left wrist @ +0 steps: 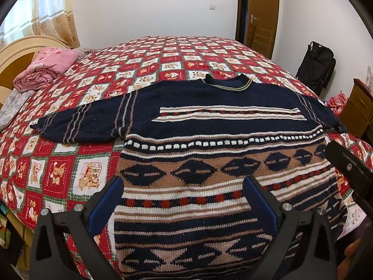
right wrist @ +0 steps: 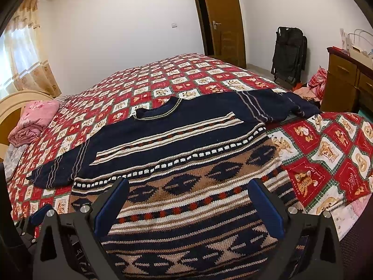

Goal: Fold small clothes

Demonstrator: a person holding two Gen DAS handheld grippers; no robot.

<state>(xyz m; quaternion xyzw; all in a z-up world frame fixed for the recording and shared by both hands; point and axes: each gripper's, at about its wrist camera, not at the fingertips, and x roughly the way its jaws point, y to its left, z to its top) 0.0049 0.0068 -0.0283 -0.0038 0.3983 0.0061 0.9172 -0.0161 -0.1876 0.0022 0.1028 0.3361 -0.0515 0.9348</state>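
Sweater [left wrist: 209, 121] flat on bed [left wrist: 163, 53]; blanket [left wrist: 46, 67] far left.

Bed [left wrist: 191, 53]: wide, covered edge to edge by a red, white and green checked quilt printed with small bear motifs. Lying on it: one navy knitted sweater [left wrist: 209, 121] with tan, white and red patterned bands, spread flat, both sleeves out, collar toward the far side; one folded pink floral blanket [left wrist: 46, 67] near the cream curved headboard [left wrist: 16, 53].
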